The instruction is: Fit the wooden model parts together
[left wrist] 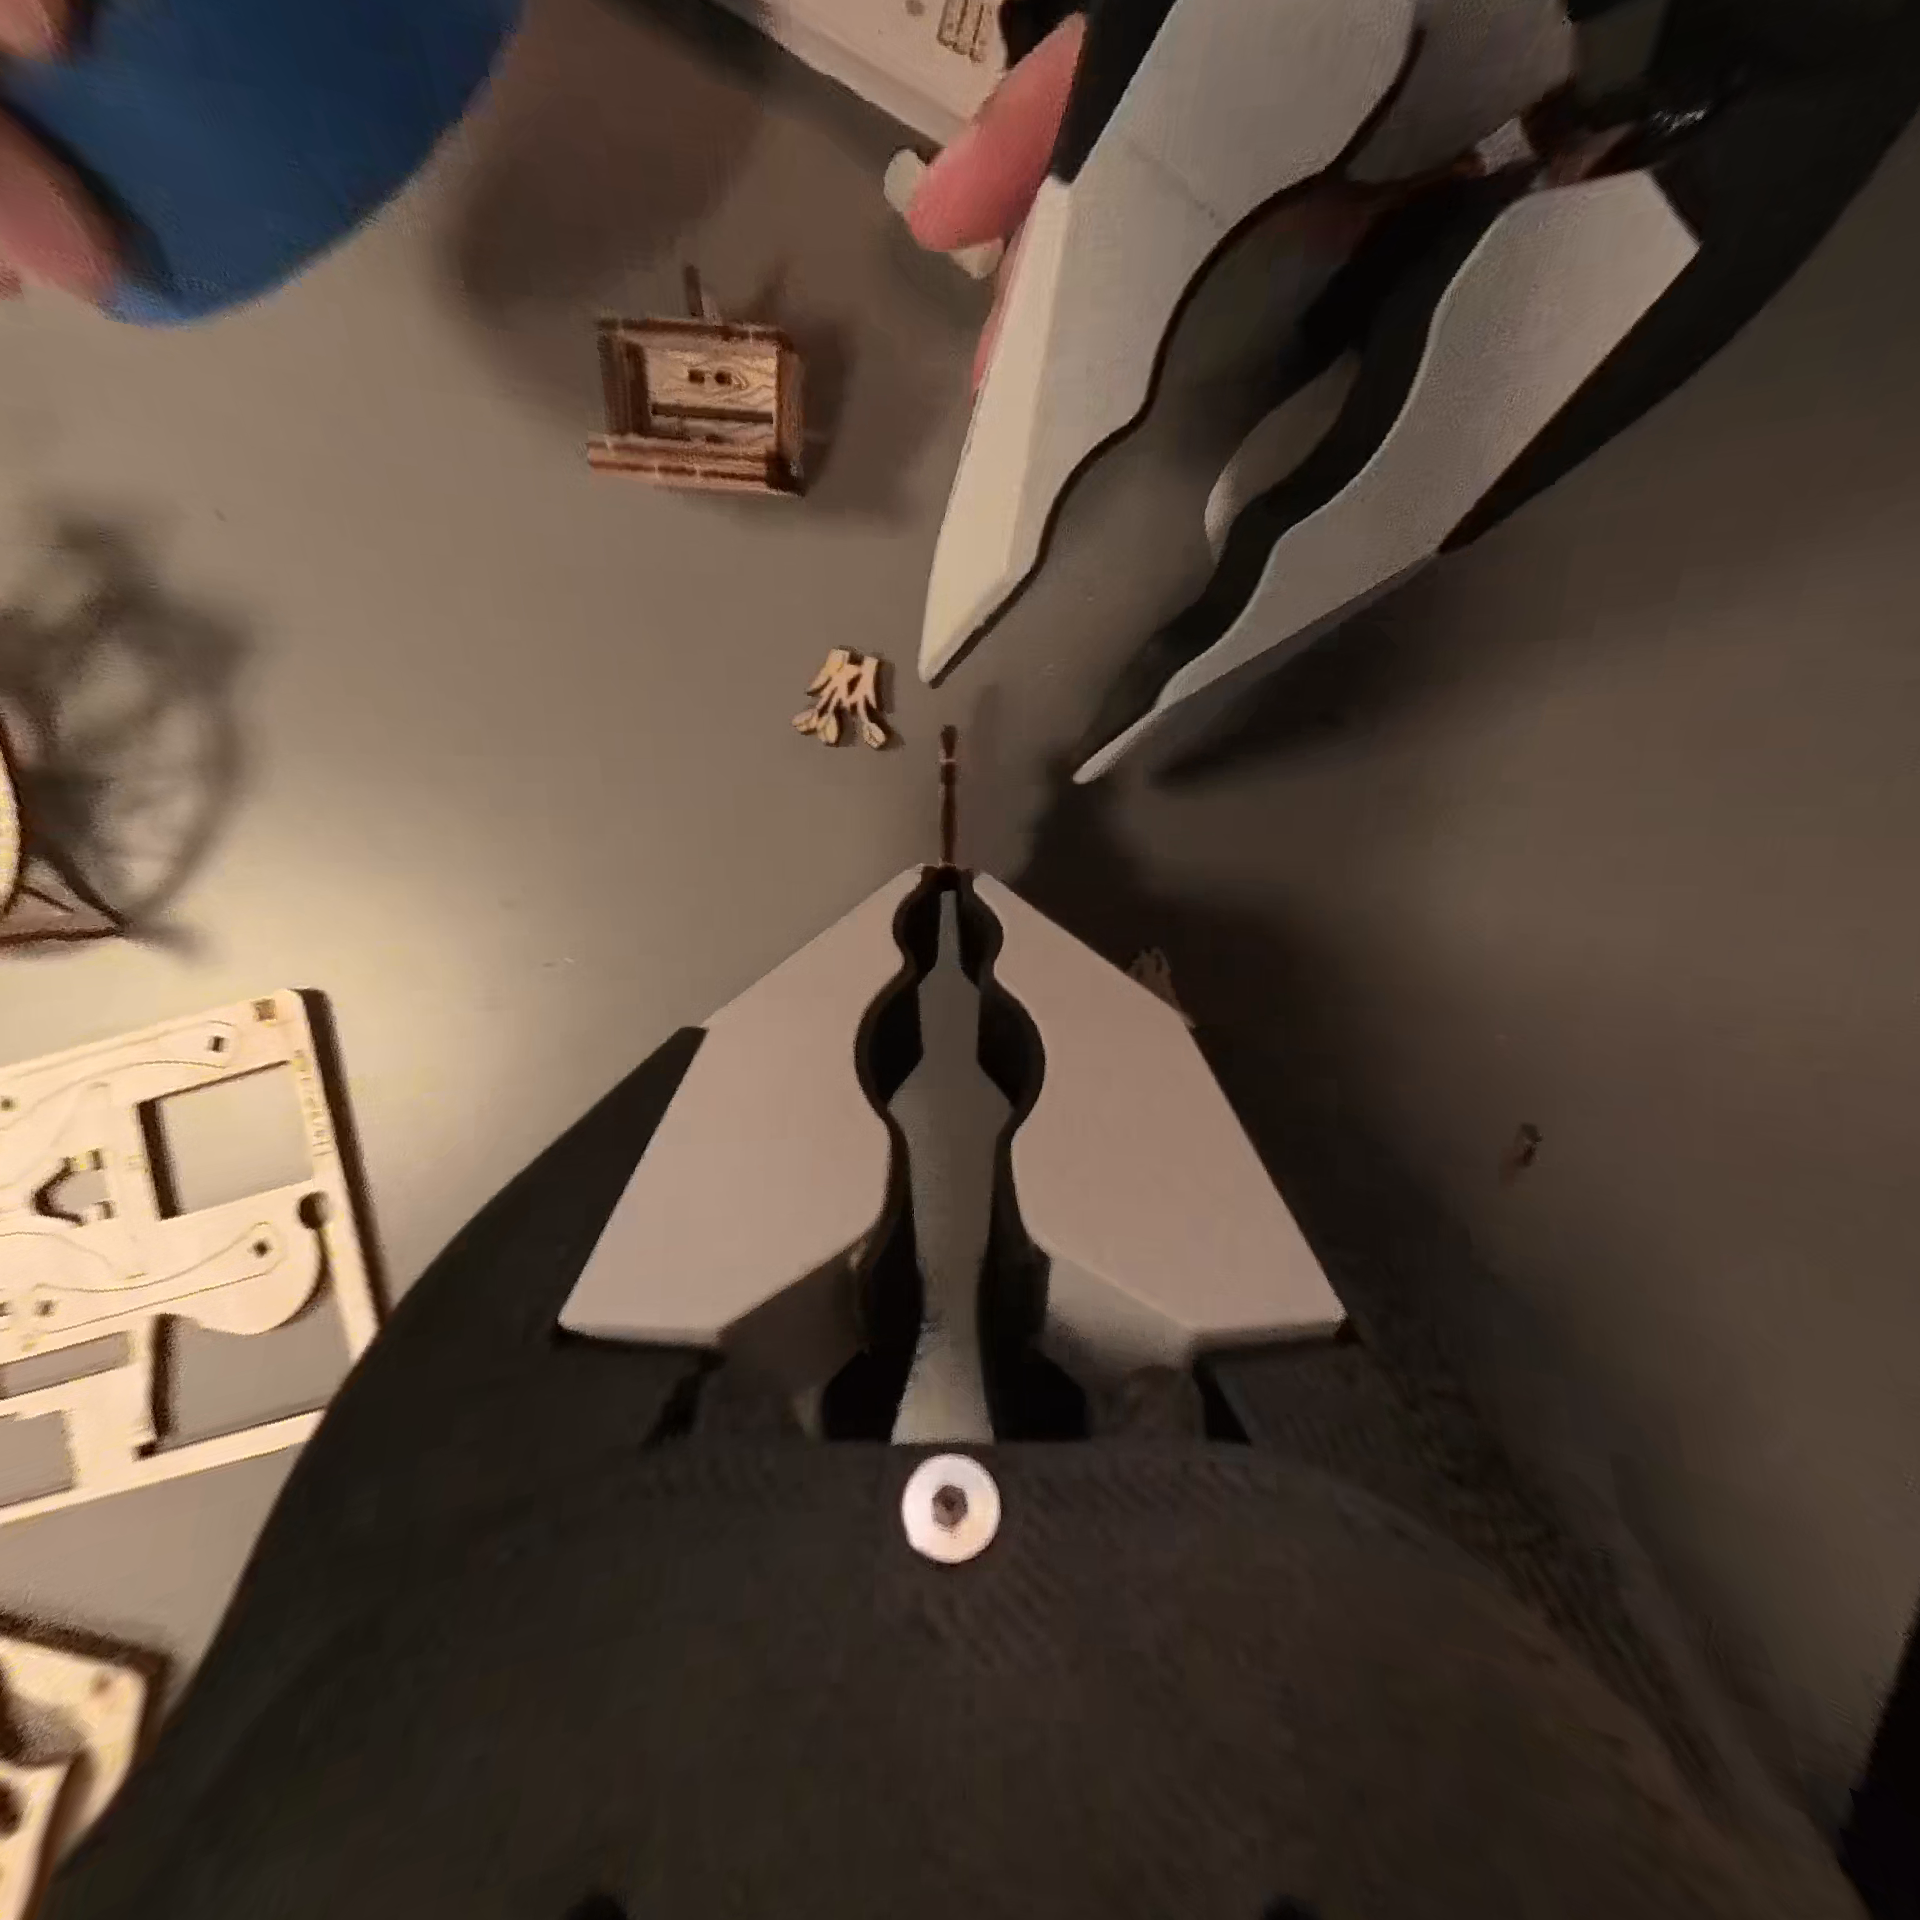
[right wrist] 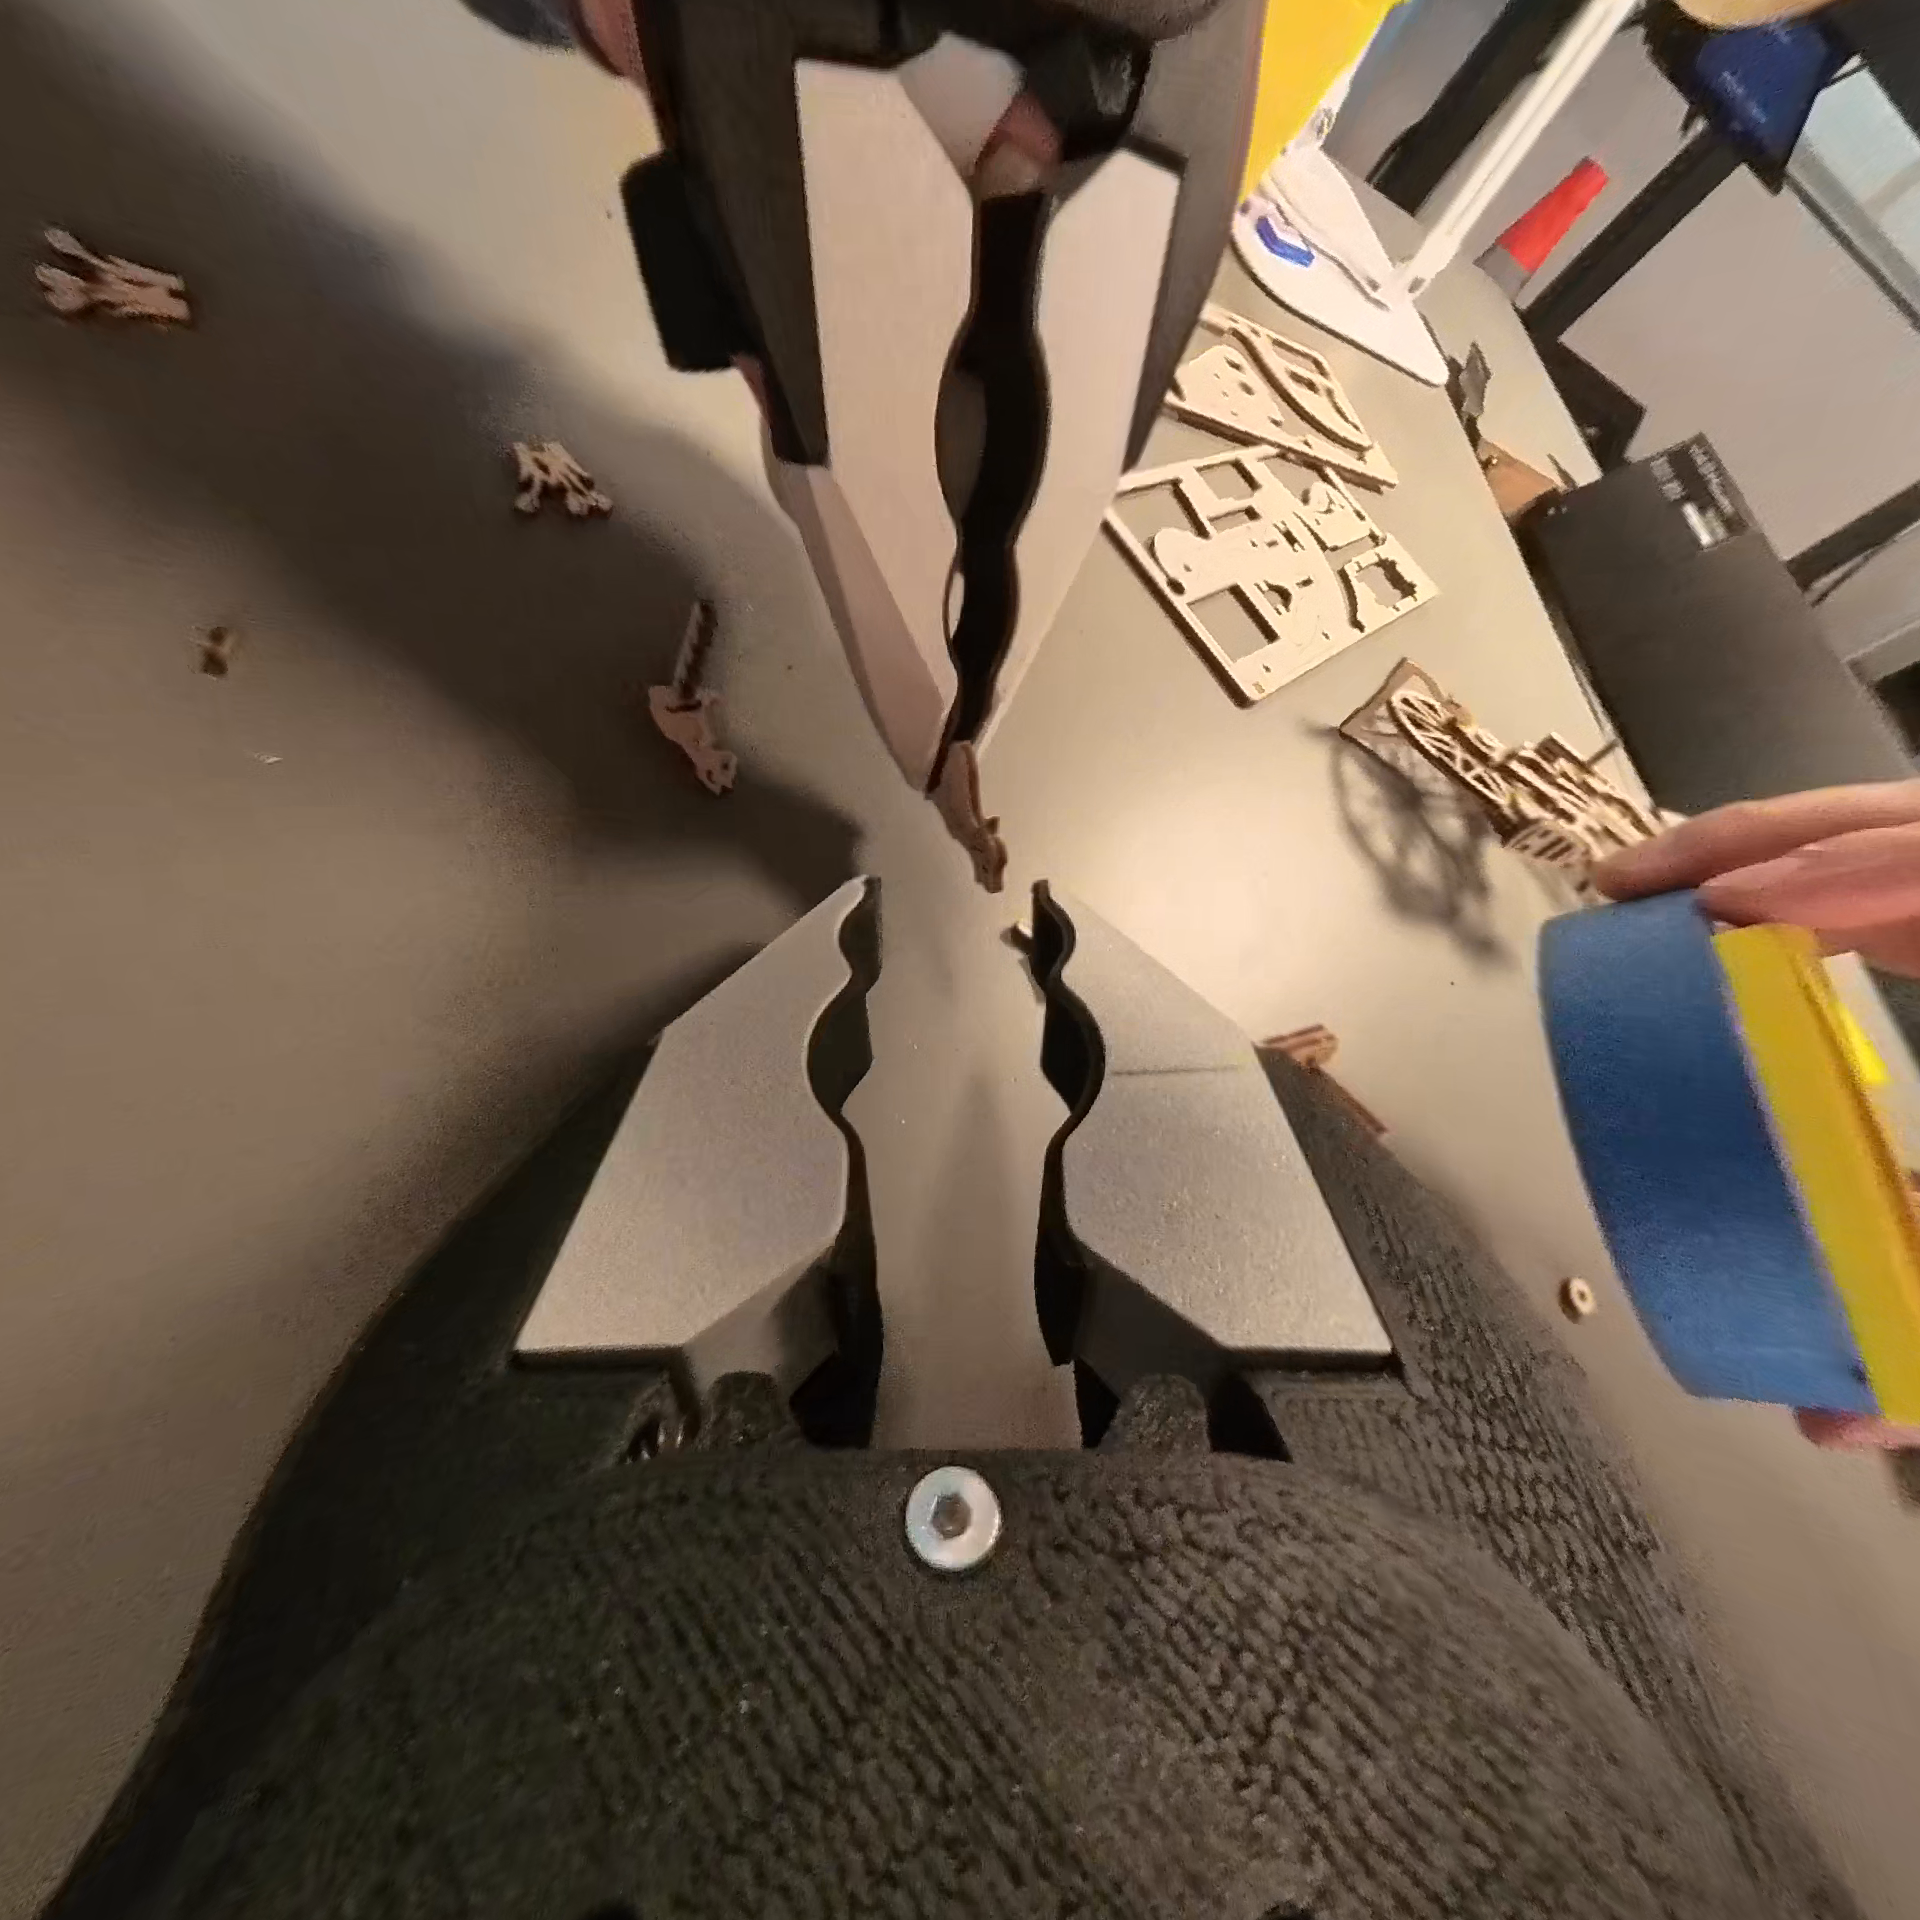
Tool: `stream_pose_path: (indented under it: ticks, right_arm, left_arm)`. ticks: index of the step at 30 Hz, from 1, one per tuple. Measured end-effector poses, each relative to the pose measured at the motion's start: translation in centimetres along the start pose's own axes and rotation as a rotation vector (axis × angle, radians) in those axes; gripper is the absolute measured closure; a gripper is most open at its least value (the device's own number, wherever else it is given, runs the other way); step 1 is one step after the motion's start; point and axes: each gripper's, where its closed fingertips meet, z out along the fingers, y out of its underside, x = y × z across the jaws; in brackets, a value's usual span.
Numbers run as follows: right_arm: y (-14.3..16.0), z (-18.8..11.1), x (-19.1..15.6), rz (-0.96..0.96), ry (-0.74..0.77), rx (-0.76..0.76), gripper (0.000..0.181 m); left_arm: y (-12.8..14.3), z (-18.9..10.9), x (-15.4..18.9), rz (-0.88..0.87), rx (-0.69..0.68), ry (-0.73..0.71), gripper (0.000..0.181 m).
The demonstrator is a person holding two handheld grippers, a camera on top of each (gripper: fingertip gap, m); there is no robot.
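While my left gripper (left wrist: 948, 878) pinches one thin wooden part (right wrist: 975, 826) by its end, my right gripper (right wrist: 951, 914) waits just near it, spread wide with nothing inside. The thin part sticks out past the tips, above the grey table (left wrist: 520, 644), and points into the gap of my right one. A little wooden box (left wrist: 701, 410) sits far off on the left, and a small leaf-shaped piece (left wrist: 847, 701) lies close to the tips. Cut-out wooden sheets (right wrist: 1262, 566) and a built wheel model (right wrist: 1496, 769) rest on the right. A hand holding a blue tape roll (right wrist: 1704, 1143) is near too. I think the thin part could snap or slip, because it is tiny and held only at the tip. If I squeeze the right one crooked, it may twist out and drop.
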Motion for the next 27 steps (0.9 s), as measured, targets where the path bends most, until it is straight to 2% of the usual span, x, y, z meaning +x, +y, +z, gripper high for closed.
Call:
stream_pose_path:
  ticks: [6, 10, 13, 18, 27]
  right_arm:
    - [-1.0, -0.5, 0.6, -0.114, 0.145, 0.061, 0.152]
    - [-2.0, -1.1, 1.4, -0.214, 0.274, 0.134, 0.154]
    - [-1.6, -0.8, 1.4, -0.358, 0.326, 0.096, 0.156]
    - [-1.6, -0.3, 0.3, -0.506, 0.308, 0.073, 0.159]
    - [-1.7, -0.3, 0.3, -0.500, 0.302, 0.100, 0.159]
  left_arm:
    - [-0.4, -1.2, -1.9, 0.180, 0.050, -0.201, 0.180]
    - [-0.8, -1.7, -4.3, 0.295, 0.155, -0.375, 0.180]
    - [-0.9, -1.6, -5.3, 0.332, 0.242, -0.465, 0.180]
    - [-1.2, -1.1, -4.6, 0.416, 0.310, -0.510, 0.180]
    - [-0.9, 0.5, -3.7, 0.524, 0.272, -0.479, 0.180]
